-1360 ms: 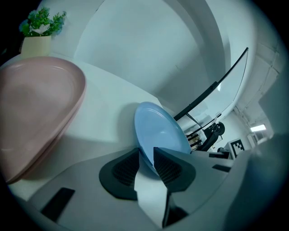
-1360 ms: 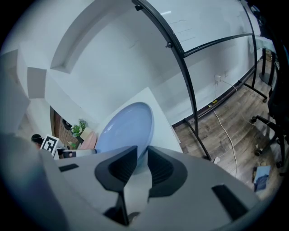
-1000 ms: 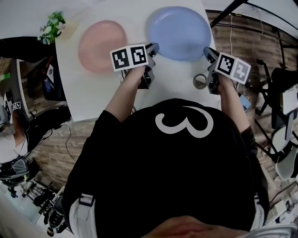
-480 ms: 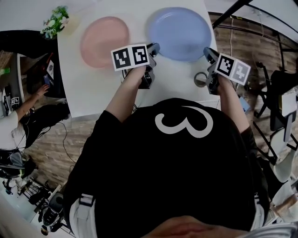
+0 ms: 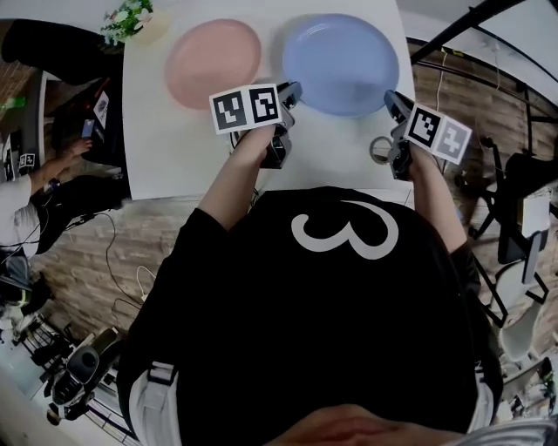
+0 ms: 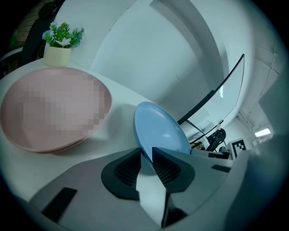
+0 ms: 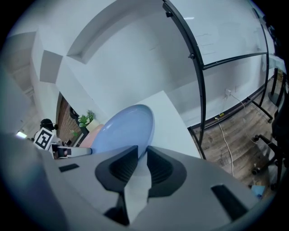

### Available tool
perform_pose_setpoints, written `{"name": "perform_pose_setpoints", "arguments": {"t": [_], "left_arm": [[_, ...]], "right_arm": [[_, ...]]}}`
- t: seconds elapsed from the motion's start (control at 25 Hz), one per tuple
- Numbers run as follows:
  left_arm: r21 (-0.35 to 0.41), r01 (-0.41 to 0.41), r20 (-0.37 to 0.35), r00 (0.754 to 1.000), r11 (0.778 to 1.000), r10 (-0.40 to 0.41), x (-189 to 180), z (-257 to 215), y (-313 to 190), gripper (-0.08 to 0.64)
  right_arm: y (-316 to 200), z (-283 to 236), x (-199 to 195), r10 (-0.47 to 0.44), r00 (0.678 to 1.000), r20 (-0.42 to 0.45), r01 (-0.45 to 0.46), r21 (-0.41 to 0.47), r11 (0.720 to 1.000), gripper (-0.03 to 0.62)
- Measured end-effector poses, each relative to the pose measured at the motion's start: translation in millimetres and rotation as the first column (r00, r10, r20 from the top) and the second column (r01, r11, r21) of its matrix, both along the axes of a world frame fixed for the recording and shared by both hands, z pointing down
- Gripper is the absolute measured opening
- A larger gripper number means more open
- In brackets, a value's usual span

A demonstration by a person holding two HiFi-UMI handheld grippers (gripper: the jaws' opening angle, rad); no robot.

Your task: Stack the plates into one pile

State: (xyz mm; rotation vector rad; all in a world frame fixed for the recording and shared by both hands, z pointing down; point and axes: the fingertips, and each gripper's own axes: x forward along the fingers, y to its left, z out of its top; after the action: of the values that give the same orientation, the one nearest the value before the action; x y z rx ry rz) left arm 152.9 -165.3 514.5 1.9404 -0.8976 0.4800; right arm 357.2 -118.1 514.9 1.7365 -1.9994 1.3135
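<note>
Item 1: blue plate. I am gripping it at two opposite edges. The left gripper is clamping its jaws on the plate's left rim. The right gripper is clamping its jaws on the right rim. The plate is spanning the gap between the two tongs, and each rim is sitting between the ribbed pads.

Item 2: pink plate. It is lying flat on the white table, just to the left of the blue plate, not touching it and outside both grippers.

Item 3: potted plant. It is standing at the table's far left corner, beyond the pink plate.

Item 4: tape roll. It is lying on the table just beside the right gripper, nearer to me than the blue plate.
</note>
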Motion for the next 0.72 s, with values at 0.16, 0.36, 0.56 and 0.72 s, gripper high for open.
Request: {"name": "perform_pose_setpoints", "arguments": {"t": [0.16,0.36,0.56,0.72], "left_arm": [[0.023,0.043,0.016,0.999,0.999,-0.043,-20.3,-8.6,3.0,0.087],[0.049,0.098,0.036,0.994,0.994,-0.099,-51.2,-21.3,4.2,0.087],[0.07,0.135,0.051,0.989,0.988,-0.139,-80.2,-32.1,3.7,0.089],[0.071,0.171,0.043,0.984,0.983,-0.174,-105.9,-41.8,-3.1,0.089]], "right_arm": [[-4.5,-1.3,-18.8,-0.042,0.999,0.013,0.042,0.005,0.999,0.078],[-19.0,-11.3,-47.7,-0.103,0.995,0.015,0.102,0.032,0.994,0.078],[-32.2,-19.6,-76.4,-0.158,0.987,0.02,0.156,0.055,0.986,0.077],[-44.5,-27.8,-101.9,-0.189,0.981,0.032,0.187,0.063,0.98,0.077]]}}
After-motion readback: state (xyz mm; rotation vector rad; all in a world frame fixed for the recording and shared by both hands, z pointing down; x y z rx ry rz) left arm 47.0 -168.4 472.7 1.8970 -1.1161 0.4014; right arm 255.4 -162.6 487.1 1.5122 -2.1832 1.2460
